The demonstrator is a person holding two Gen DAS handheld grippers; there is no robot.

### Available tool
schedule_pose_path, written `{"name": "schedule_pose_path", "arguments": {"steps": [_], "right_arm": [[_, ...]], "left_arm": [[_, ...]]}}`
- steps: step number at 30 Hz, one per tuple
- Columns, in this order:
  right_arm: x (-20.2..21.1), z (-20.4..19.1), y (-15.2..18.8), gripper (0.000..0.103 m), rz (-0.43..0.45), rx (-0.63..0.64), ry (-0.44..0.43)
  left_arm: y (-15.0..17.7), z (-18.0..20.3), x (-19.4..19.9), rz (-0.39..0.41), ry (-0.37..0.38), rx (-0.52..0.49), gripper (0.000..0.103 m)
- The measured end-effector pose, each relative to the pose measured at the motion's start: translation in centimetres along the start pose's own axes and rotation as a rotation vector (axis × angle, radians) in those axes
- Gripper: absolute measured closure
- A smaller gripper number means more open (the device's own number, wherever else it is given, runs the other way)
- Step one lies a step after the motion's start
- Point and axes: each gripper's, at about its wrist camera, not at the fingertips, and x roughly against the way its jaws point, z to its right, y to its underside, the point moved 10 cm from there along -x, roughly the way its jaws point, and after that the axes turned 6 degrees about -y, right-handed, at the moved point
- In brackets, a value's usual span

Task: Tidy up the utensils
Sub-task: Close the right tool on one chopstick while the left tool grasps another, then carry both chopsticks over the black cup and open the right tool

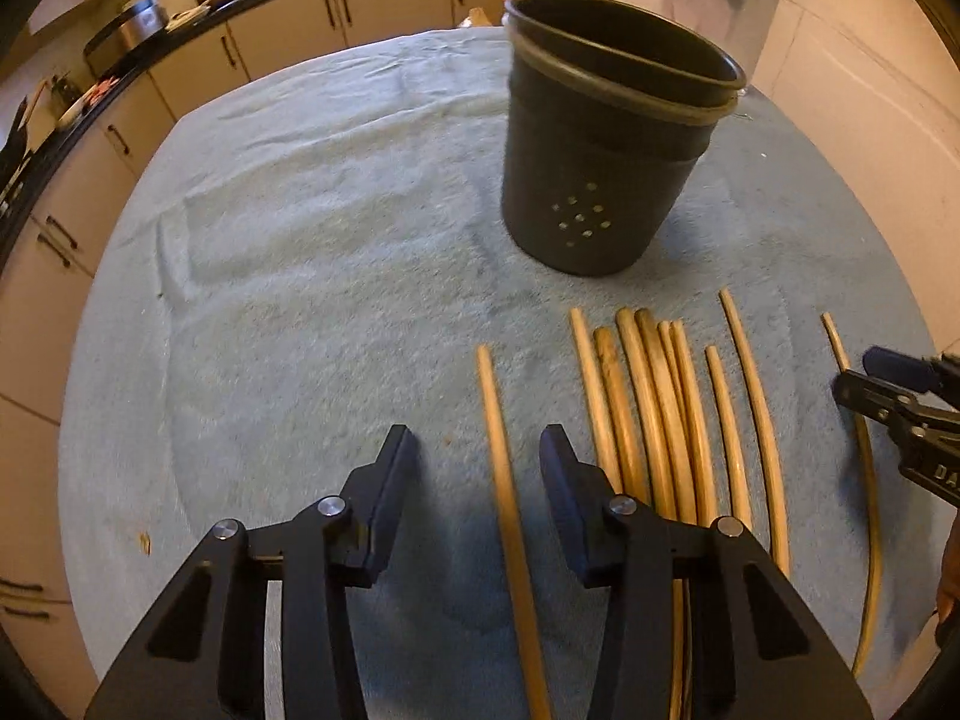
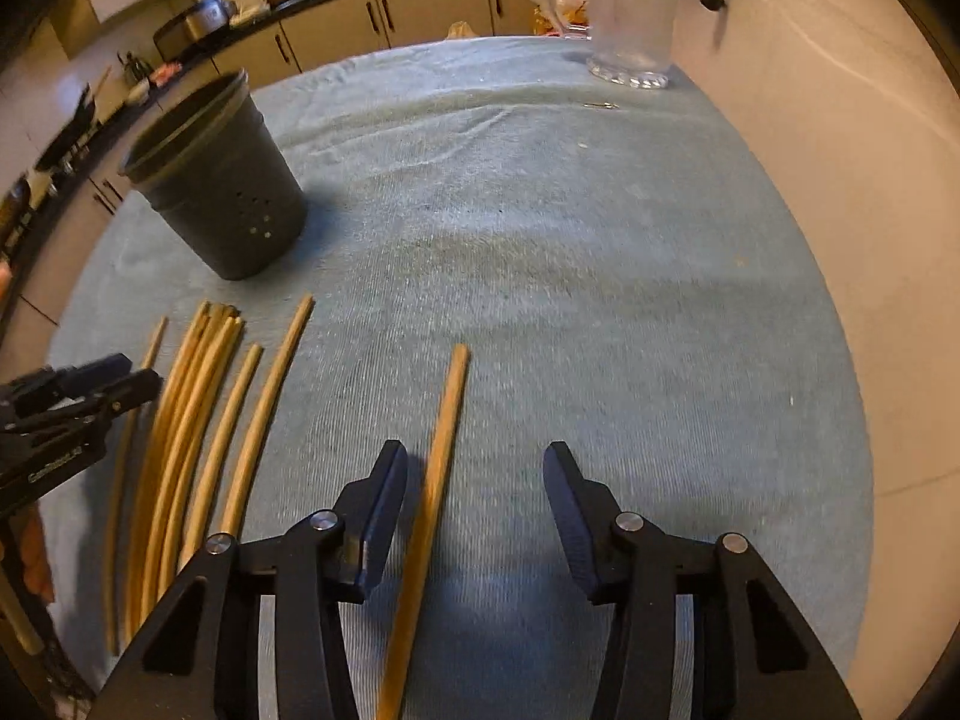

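We note pale tan wooden sticks on a light blue towel; dark grey holder dotted with small holes; black tongs; cream cabinets.

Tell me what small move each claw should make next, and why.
Probably lower and close: the left claw straddles the leftmost chopstick, the right claw the rightmost chopstick; both are open, pads not touching, and the dark holder stands empty.

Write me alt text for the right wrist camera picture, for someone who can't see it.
Open right tongs hover over a lone wooden chopstick lying between their tips on a light blue towel. To the left lie more chopsticks, the left tongs and a dark perforated utensil holder; a clear glass pitcher stands behind.
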Motion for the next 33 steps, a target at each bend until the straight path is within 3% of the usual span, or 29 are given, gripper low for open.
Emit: {"name": "schedule_pose_path", "arguments": {"steps": [3,4,5,6,7,8,13,19,24,33], "right_arm": [[-0.9,-0.3,-1.0,0.052,-0.054,0.040,0.041],[-1.1,-0.3,-1.2,0.055,-0.067,0.043,0.040],[-1.3,-0.5,-1.7,0.065,-0.088,0.049,0.035],[-1.5,-0.6,-2.1,0.072,-0.099,0.056,0.031],[-1.6,-0.6,-2.4,0.092,-0.103,0.059,0.033],[-1.7,-0.6,-2.7,0.095,-0.109,0.057,0.030],[-0.6,-0.9,-3.4,0.097,-0.055,0.034,-0.055],[6.4,-1.3,-4.5,0.097,0.144,0.047,-0.138],[13.4,-2.3,-3.3,0.097,0.305,0.079,-0.168],[21.3,-3.4,0.5,0.097,0.477,0.119,-0.185]], "left_arm": [[-0.6,0.2,-0.1,-0.007,0.016,0.001,0.060],[-0.7,0.3,-0.1,-0.006,0.019,0.004,0.060],[-1.1,0.2,0.0,-0.004,0.019,0.007,0.062],[-0.9,0.4,0.0,0.006,0.017,0.009,0.068],[-1.0,0.4,0.2,0.023,0.016,0.012,0.096],[-1.3,0.5,-0.1,0.024,0.024,0.016,0.098],[-0.6,0.6,2.8,0.095,0.032,0.029,0.098],[-0.2,-0.3,10.4,0.246,0.036,0.042,0.098],[1.6,-1.3,16.8,0.357,0.055,0.087,0.098],[4.9,-0.4,24.0,0.525,0.016,0.068,0.098]]}}
